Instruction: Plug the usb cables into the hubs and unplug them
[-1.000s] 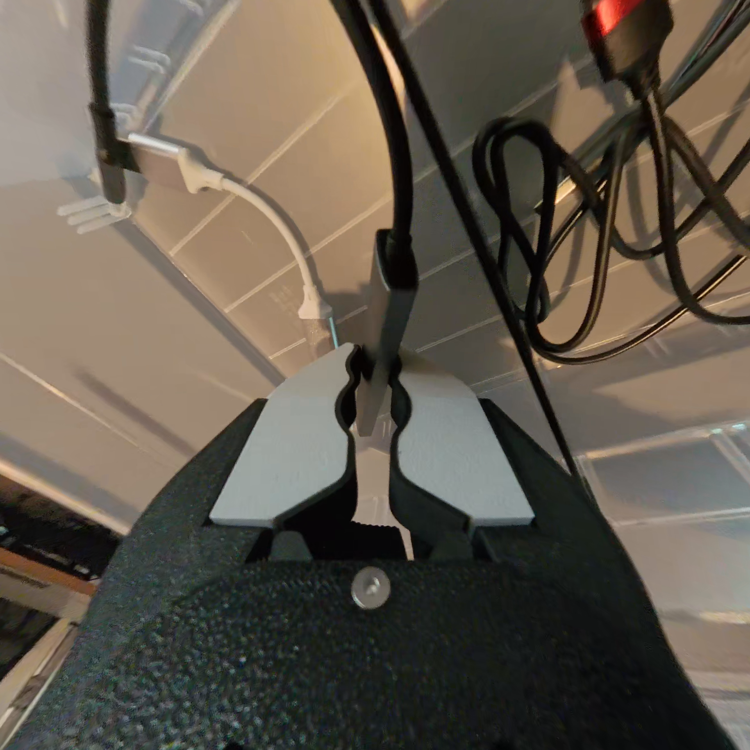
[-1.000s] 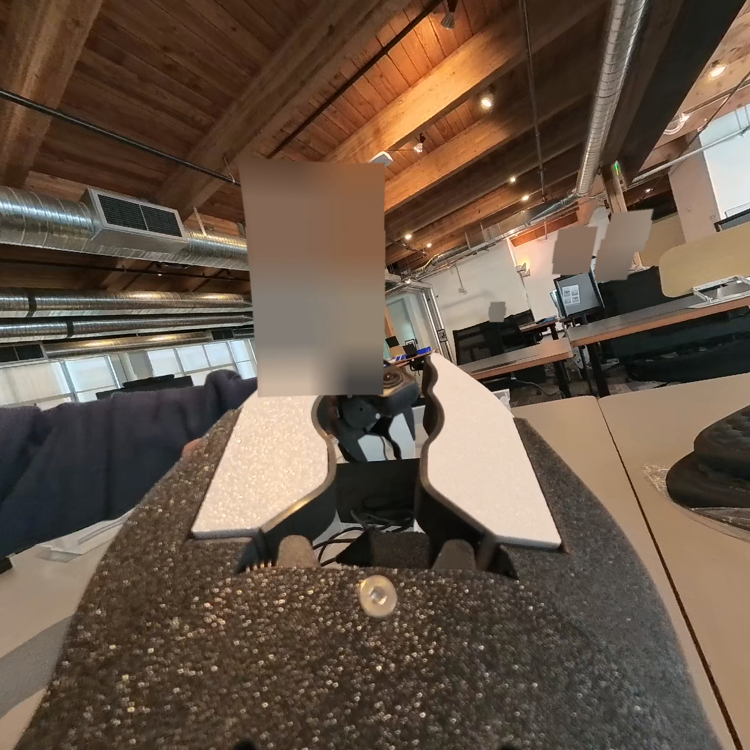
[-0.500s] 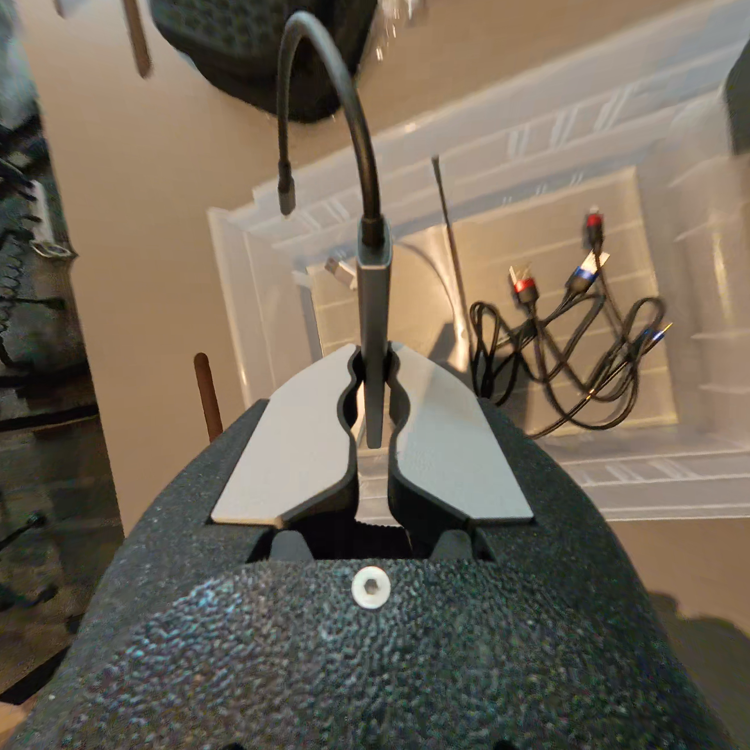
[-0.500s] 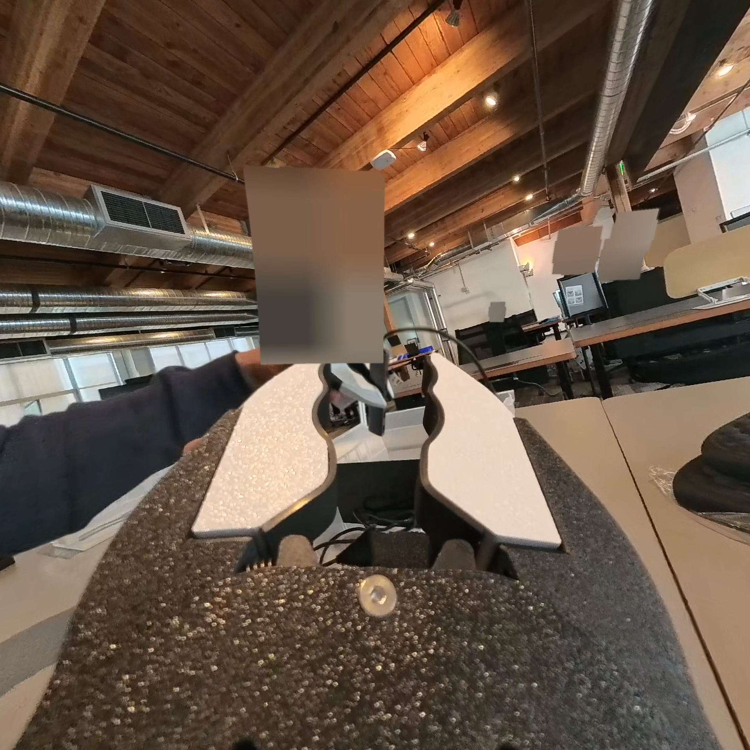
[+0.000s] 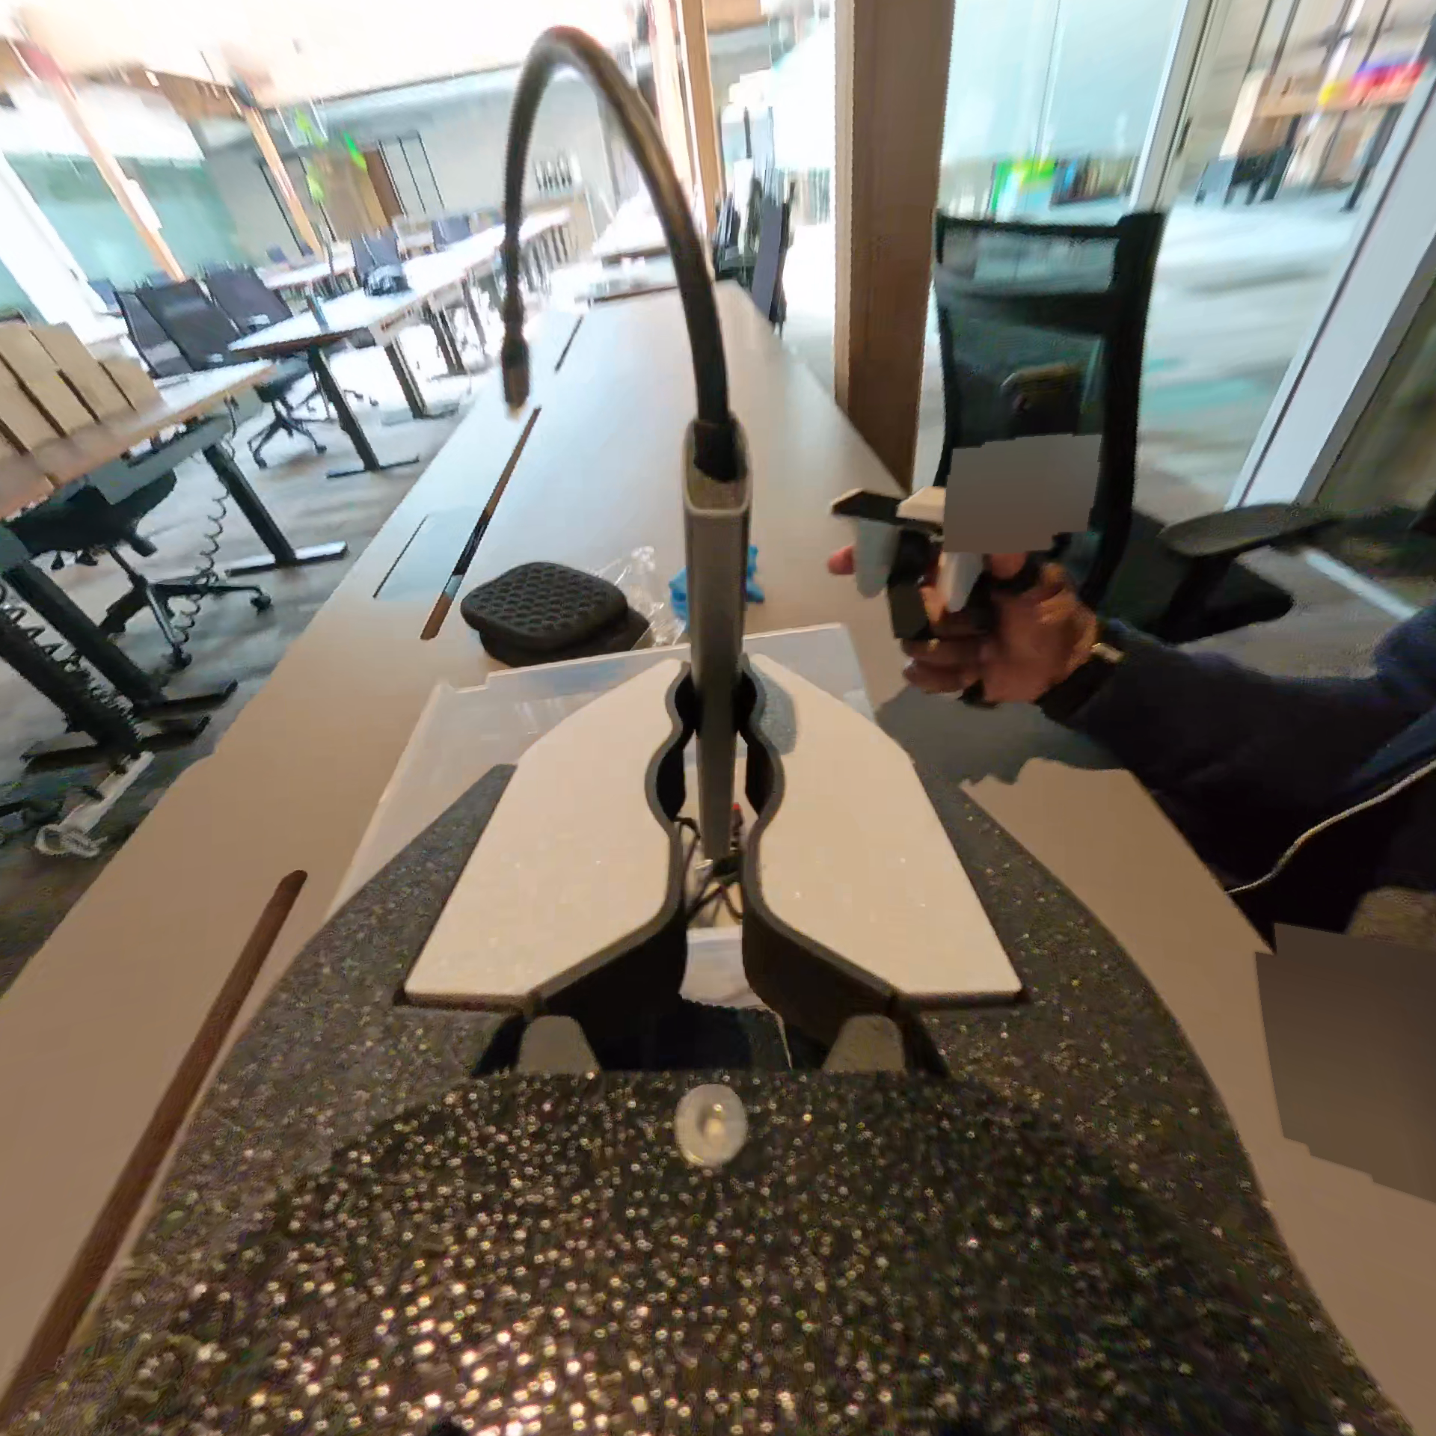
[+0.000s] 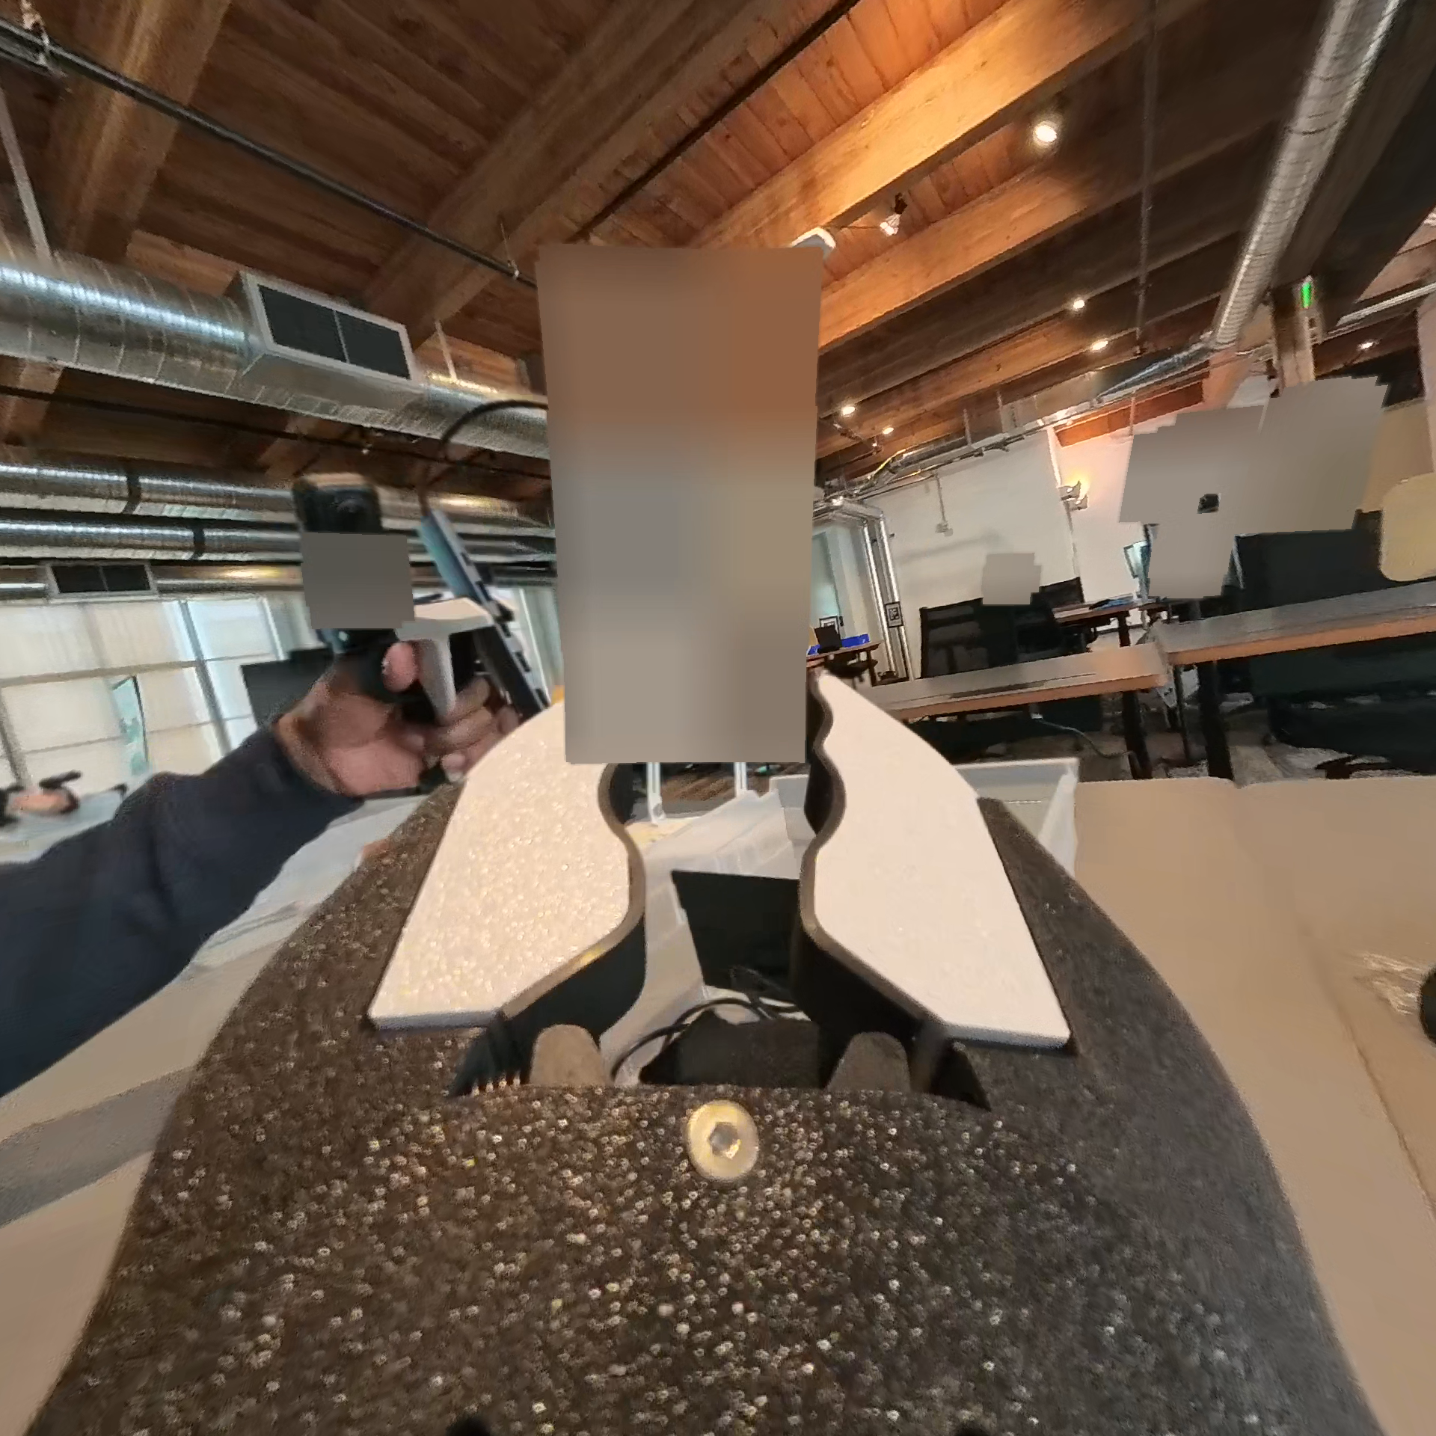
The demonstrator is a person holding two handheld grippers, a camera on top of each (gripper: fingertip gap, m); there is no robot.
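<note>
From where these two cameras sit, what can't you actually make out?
- Left wrist view: the grey hub's ports; only its narrow edge faces the camera.
- Left wrist view: the cables in the clear bin, hidden behind the left gripper.
- Right wrist view: past the right gripper's open tips, a blur patch covers the middle.
- Left wrist view: the hub cable's plug, too blurred to identify.

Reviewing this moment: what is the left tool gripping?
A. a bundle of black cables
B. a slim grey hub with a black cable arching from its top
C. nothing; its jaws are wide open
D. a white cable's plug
B. In the left wrist view the left tool is shut on the grey hub, held upright, its black cable curving overhead.
</note>
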